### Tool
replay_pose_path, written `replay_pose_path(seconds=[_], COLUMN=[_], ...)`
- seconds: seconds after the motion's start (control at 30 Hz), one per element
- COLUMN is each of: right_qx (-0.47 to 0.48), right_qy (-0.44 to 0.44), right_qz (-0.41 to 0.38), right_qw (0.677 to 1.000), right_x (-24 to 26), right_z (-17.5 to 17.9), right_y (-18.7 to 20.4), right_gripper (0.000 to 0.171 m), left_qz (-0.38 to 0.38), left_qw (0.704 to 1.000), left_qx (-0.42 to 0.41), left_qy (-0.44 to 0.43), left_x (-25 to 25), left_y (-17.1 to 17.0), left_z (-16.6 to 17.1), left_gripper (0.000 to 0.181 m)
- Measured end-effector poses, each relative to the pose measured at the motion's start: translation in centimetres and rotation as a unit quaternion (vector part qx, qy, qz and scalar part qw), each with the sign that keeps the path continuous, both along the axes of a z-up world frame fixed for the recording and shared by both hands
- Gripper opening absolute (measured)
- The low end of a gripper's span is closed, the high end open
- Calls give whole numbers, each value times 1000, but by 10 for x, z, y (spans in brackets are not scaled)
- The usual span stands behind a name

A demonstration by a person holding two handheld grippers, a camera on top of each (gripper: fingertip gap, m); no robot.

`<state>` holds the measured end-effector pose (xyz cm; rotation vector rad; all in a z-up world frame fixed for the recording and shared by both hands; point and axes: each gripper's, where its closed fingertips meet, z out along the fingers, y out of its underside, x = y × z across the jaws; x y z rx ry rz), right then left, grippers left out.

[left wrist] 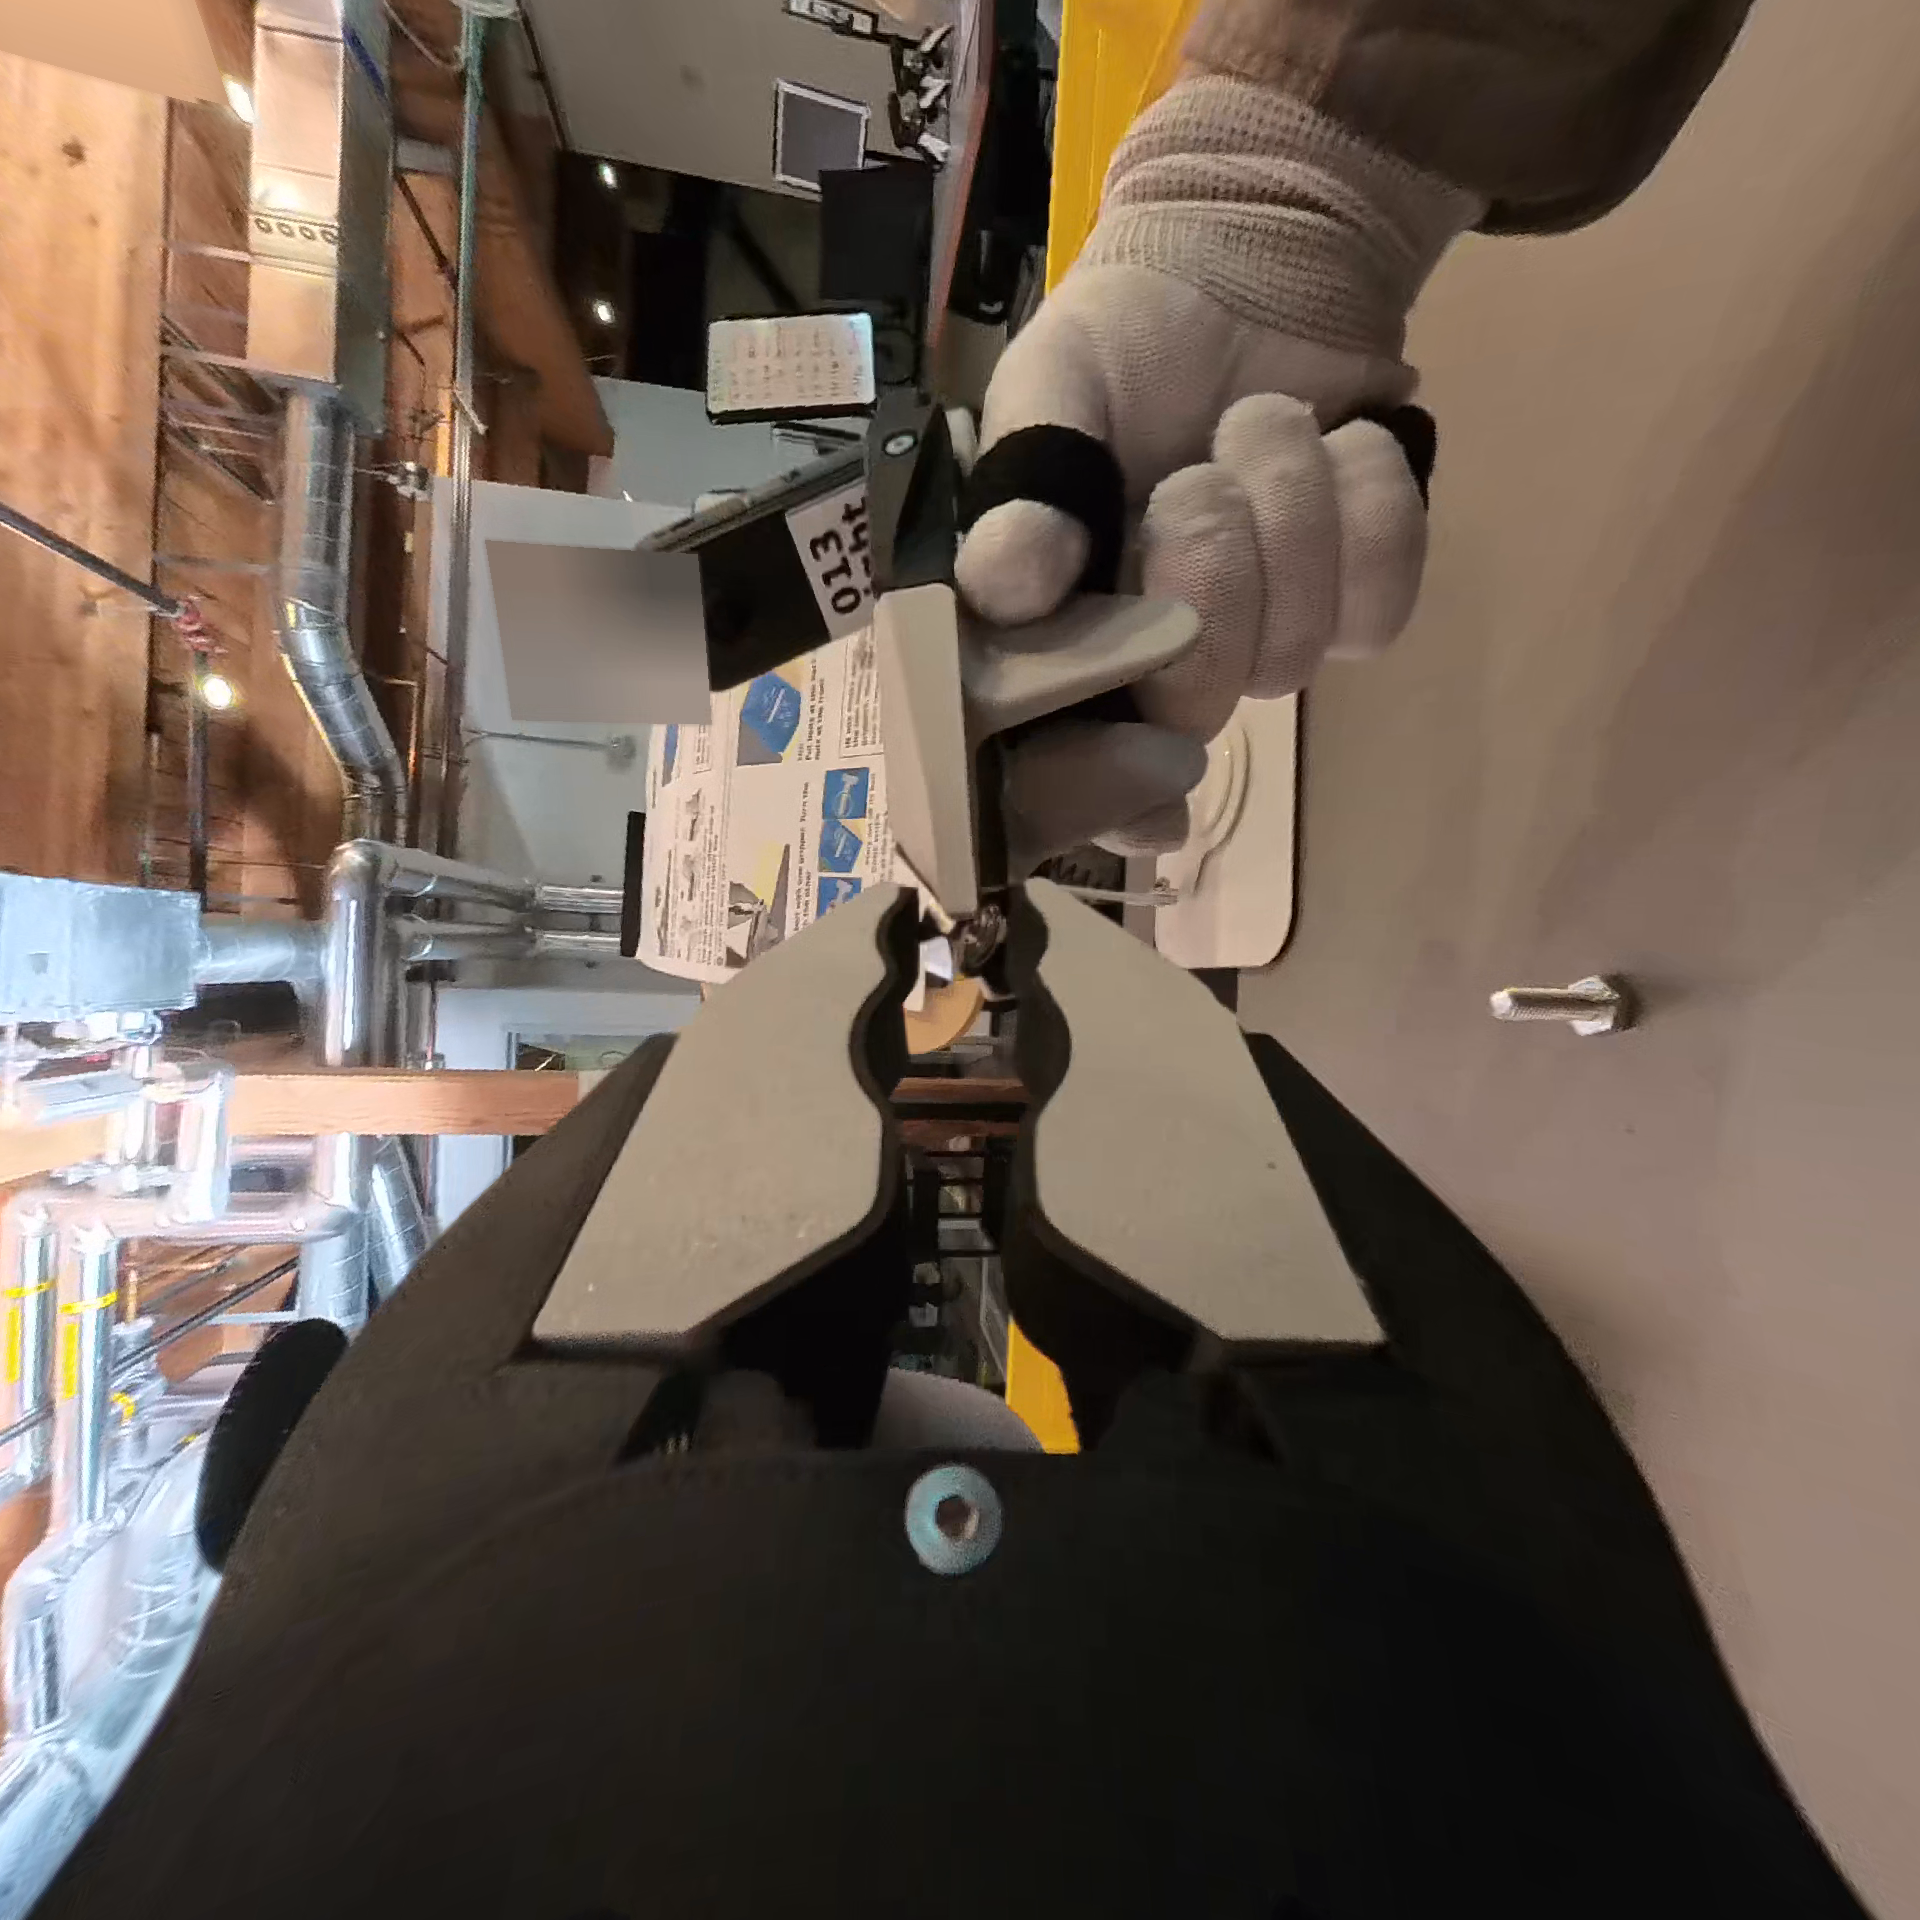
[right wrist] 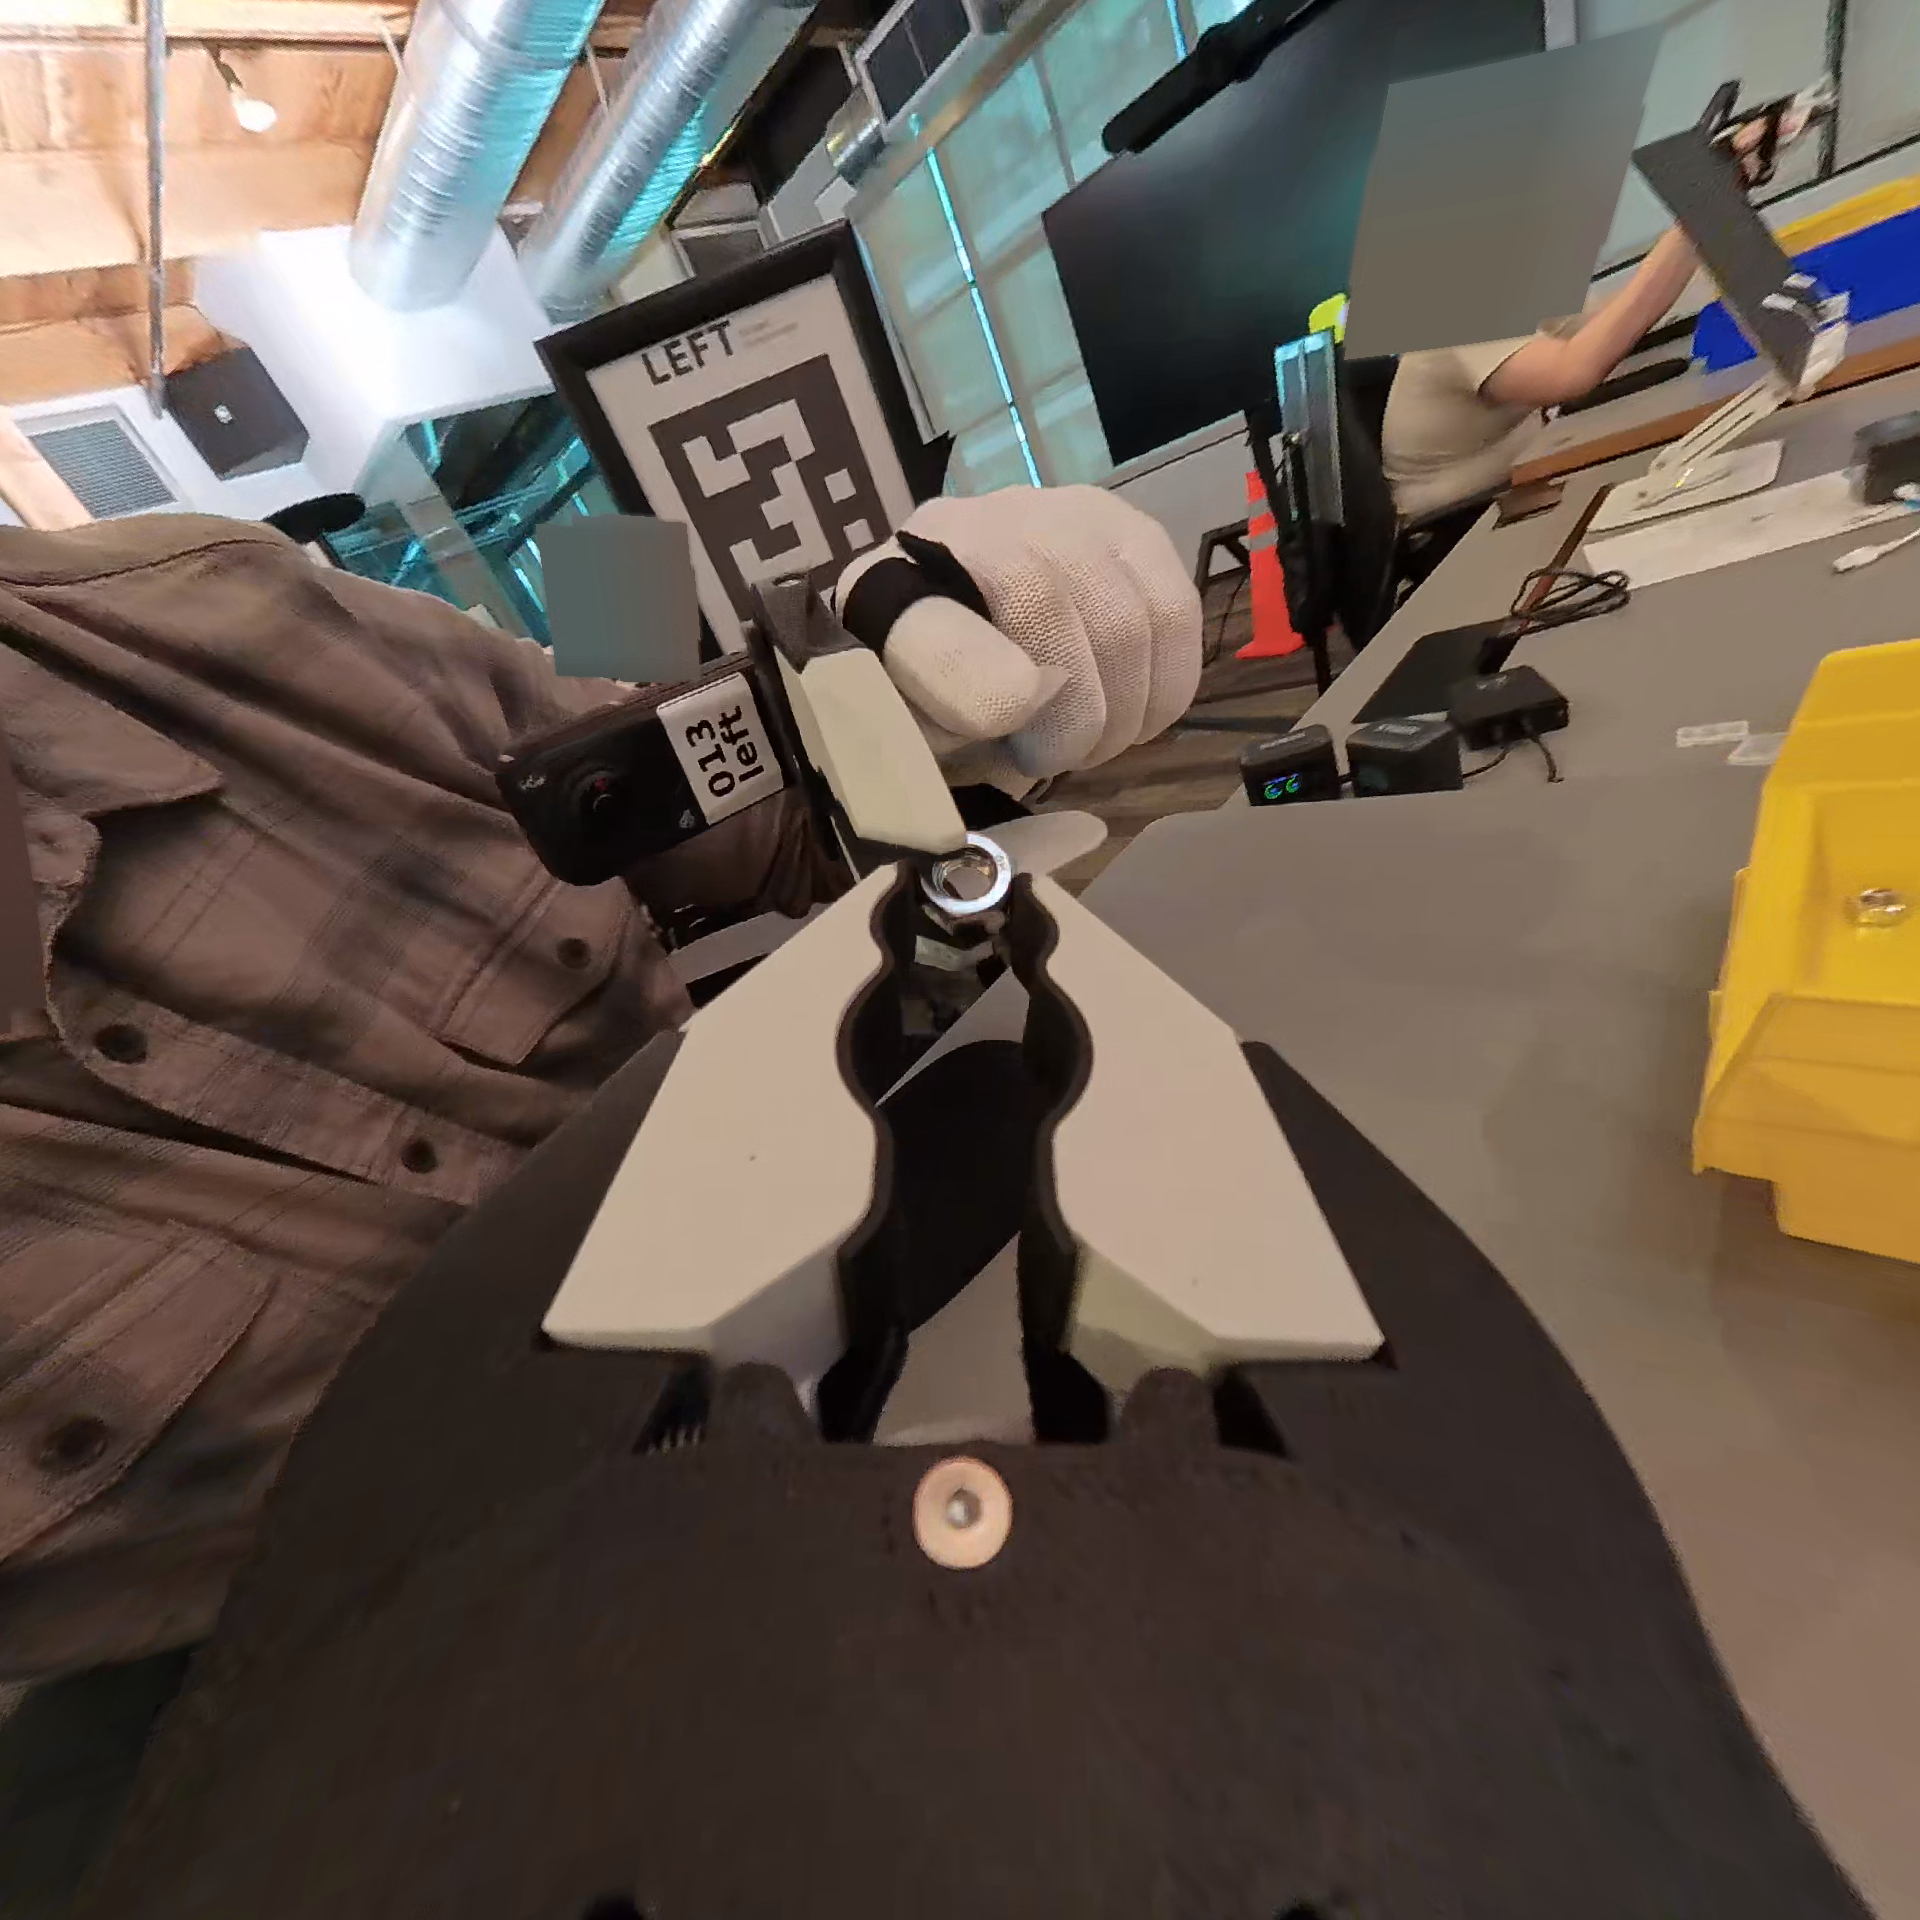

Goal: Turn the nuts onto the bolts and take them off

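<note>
In the right wrist view my right gripper [right wrist: 966, 906] is shut on a silver hex nut [right wrist: 967, 881], held in the air above the grey table's [right wrist: 1351, 1039] edge. My left gripper comes in from the upper left, held by a white-gloved hand [right wrist: 1049, 634], and its fingers [right wrist: 883, 748] meet the nut. In the left wrist view my left gripper [left wrist: 971, 920] is shut on a shiny metal piece [left wrist: 982, 932], seemingly the bolt. The right gripper's finger [left wrist: 930, 748] touches it from the far side. The joint between nut and bolt is hidden.
A loose bolt [left wrist: 1564, 1006] lies on the table [left wrist: 1662, 727]. A white pad [left wrist: 1247, 831] lies beyond it. A yellow bin [right wrist: 1818, 987] stands at the right with a nut [right wrist: 1875, 912] in it. Black boxes [right wrist: 1351, 764] and cables sit farther back. Another person [right wrist: 1455, 405] works at a far bench. The tips of both grippers are at nearly the same place.
</note>
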<state>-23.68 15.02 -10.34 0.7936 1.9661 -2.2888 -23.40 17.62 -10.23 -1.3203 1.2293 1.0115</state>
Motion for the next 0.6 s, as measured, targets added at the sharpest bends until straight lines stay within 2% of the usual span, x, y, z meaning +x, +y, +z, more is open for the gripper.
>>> replay_pose_path(seconds=[0.17,0.37,0.6], right_qx=[-19,-68,5], right_qy=[18,55,97], right_qz=[-8,-64,-98], right_qw=[1000,994,990], right_x=[0,-14,-13], right_z=[8,32,31], right_y=[3,5,-2], right_gripper=[16,16,17], left_qz=[14,55,21], left_qw=[999,989,995], left_qx=[46,134,85], left_qy=[-8,-43,-43], left_x=[0,-13,-10], left_y=[3,2,-5], left_z=[10,35,32], left_gripper=[14,9,8])
